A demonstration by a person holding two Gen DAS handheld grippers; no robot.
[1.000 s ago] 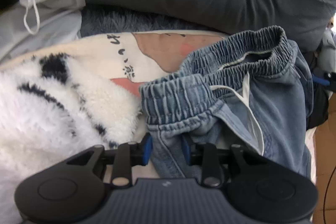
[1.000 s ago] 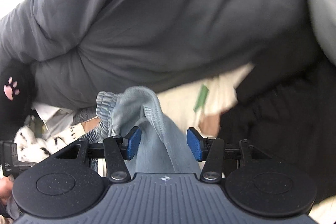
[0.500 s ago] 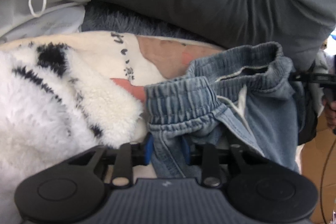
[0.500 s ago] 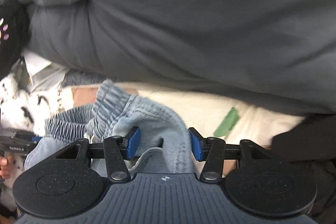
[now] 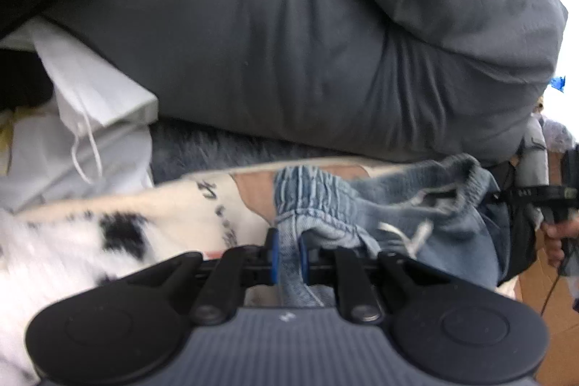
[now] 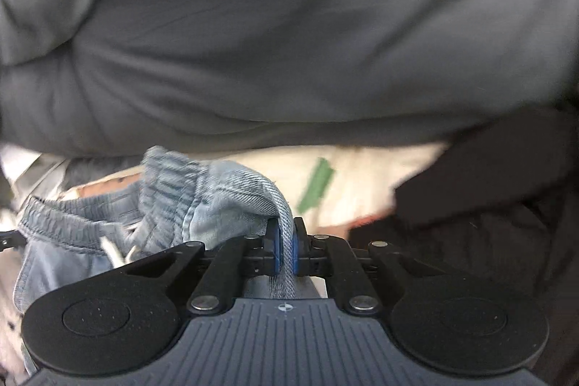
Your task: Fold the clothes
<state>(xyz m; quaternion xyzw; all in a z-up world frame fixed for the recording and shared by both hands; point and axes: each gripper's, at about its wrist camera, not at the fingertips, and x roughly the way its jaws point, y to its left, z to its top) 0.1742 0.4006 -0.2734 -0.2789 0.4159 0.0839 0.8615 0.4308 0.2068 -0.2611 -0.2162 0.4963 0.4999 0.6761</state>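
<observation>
A big grey duvet (image 5: 325, 42) is heaped across the back of the bed, with a fluffy white black-spotted blanket (image 5: 72, 241) and a cream printed cloth (image 5: 202, 198) spread in front of it, and on top of those lie the denim shorts (image 5: 416, 205). Both grippers are on them now. The left gripper (image 5: 287, 255) has just been closing, and its blue pads pinch a fold of denim right under the elastic waistband. The right gripper (image 6: 286, 254) has just been closing too, and it is clamped tight on a narrow ridge of denim at the other side of the waist.

To my eye this is the pick-up before the first fold, so the thing to get right is an even lift: both hands rising together and drawing apart until the waistband hangs straight, no sagging middle. The white drawstring (image 5: 405, 234) dangles loose and could catch, so it wants watching.

The left camera gives the wide story: the white paper bag (image 5: 97, 96) off to the side, a person's hand (image 5: 559, 237) at the far edge and brown cardboard (image 5: 553, 313) below it. The right camera shows none of that, but it alone shows a green mark (image 6: 316, 185) on the cream cloth, a black garment (image 6: 488, 205) beside it, and how thin the right-hand pinch really is.
</observation>
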